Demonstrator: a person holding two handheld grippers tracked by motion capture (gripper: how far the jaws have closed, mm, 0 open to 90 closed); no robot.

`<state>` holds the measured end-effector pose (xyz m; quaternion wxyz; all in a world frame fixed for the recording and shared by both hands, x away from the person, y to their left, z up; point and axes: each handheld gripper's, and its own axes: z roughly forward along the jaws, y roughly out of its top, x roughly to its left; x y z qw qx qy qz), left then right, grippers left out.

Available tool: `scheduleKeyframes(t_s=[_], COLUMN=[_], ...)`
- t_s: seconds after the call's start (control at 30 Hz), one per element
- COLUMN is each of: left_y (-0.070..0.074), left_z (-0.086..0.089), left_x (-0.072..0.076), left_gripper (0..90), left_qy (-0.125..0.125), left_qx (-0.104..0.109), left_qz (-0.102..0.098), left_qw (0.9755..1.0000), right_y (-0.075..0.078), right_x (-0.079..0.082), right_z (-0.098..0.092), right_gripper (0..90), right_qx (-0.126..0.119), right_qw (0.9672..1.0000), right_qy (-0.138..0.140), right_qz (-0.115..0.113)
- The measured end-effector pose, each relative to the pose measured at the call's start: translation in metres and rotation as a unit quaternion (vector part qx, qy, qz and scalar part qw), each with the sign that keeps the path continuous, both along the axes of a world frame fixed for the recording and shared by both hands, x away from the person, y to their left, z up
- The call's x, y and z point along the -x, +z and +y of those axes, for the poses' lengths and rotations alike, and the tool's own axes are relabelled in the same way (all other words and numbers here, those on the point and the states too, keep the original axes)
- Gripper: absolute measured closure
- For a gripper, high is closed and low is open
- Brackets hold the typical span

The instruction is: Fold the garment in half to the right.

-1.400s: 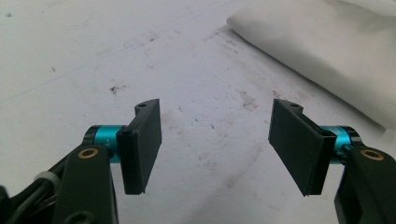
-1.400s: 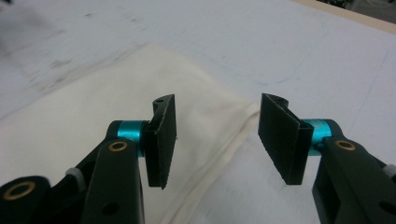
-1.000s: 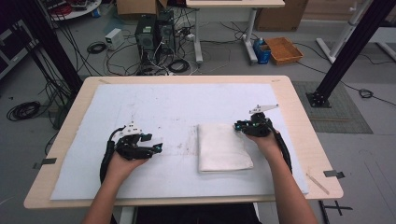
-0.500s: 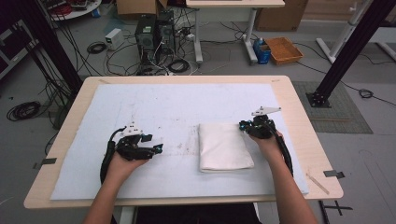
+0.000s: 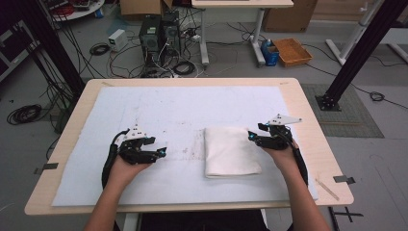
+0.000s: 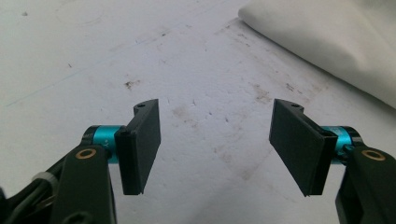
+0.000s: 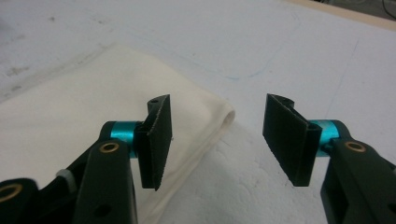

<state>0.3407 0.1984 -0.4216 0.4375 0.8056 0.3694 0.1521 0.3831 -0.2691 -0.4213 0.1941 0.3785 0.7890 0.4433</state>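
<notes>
A folded white cloth (image 5: 231, 151) lies flat on the white mat (image 5: 192, 106), right of the middle. My right gripper (image 5: 251, 136) hovers at the cloth's far right corner, its tips pointing left. Its jaws have just been opening. In the right gripper view the right gripper (image 7: 217, 135) stands open, with the cloth (image 7: 70, 116) under its left jaw and no pad touching it. My left gripper (image 5: 161, 153) rests on the mat left of the cloth, pointing right. In the left gripper view the left gripper (image 6: 215, 140) is open over stained mat, and the cloth (image 6: 336, 42) lies ahead at the upper right.
The mat covers most of a wooden table (image 5: 308, 120). A thin wooden stick (image 5: 327, 188) lies near the front right corner. Beyond the far edge, on the floor, are computer towers (image 5: 159, 33), cables and a cardboard box (image 5: 292, 50). A black frame post (image 5: 353, 53) stands at the right.
The right gripper has opened and drawn back to the right, off the cloth's far right corner. The cloth now lies flat and released. The left hand has stayed put.
</notes>
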Motion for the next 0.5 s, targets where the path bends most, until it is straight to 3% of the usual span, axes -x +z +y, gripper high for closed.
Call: scheduleKeyframes(t_s=[0.17,0.5], left_y=[0.003,0.012], left_z=[0.001,0.008], left_x=[-0.001,-0.003], left_gripper=[33.7,30.9], left_qy=[-0.004,0.002], left_qx=[0.003,-0.011], left_qz=[-0.009,-0.023], left_qw=[0.9999,0.9997], right_y=[-0.005,0.001], right_x=[0.001,0.005], right_z=[0.003,0.007], right_gripper=[37.4,29.7], right_qx=[0.000,-0.002], right_qw=[0.9999,0.9991], right_qy=[0.010,0.042], right_qz=[0.007,0.006])
